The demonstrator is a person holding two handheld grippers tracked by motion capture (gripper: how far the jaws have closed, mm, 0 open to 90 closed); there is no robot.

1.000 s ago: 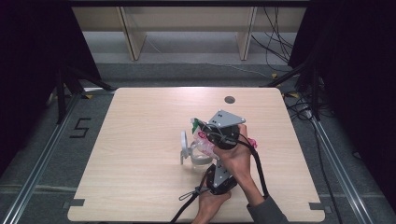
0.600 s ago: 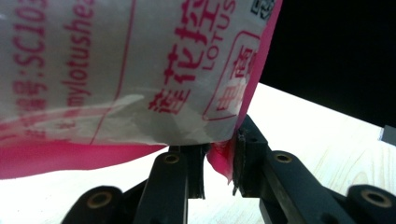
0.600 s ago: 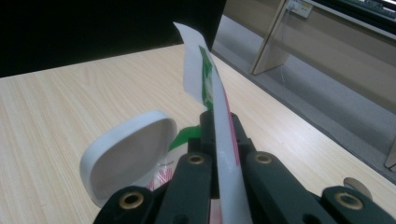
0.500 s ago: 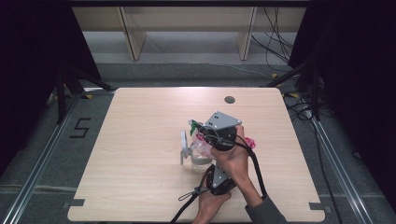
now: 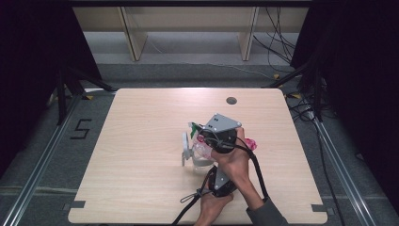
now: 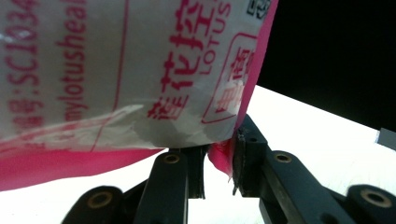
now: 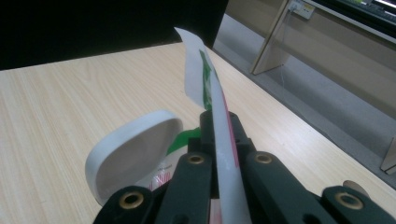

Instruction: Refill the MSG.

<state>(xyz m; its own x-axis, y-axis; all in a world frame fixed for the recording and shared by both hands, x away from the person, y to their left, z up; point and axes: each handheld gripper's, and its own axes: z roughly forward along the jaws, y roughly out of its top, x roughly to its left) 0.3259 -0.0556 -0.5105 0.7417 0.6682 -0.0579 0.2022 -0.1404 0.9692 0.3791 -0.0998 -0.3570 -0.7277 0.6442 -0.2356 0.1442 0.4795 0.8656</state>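
Right gripper view: right tool (image 7: 219, 140) clamped tight on a thin white strip of packet (image 7: 212, 100) with green and red print, strip standing on edge between the two black jaws and curling away past the tips; just beyond, low on the left, a white round lid (image 7: 135, 154) tilted up, with pale wooden bench (image 7: 70, 102) behind. Left gripper view: left tool (image 6: 219, 161) narrowed on a pink edge of the same packet (image 6: 140, 70), jaws pinching the film, white body with red lettering and a torn clear flap hanging close overhead, bright bench (image 6: 327, 135) beyond on the right. High view: both tools close together, right of the middle of the bench (image 5: 141, 122) and somewhat toward the near edge; right tool (image 5: 207, 134) farther out, under its grey three-cornered plate, gripped by a hand (image 5: 233, 160) coming in from the near edge; left tool (image 5: 212, 172) nearer the near edge, mostly hidden under that hand and forearm, black cable trailing off toward the near edge. Packet (image 5: 200, 148) held between the two tools, clear and pink, a pink end showing just right of the hand, a green tip at the far side. White lid (image 5: 185, 141) upright just left of the packet. Small dark round hole (image 5: 231, 100) near the far edge, well apart from the tools.
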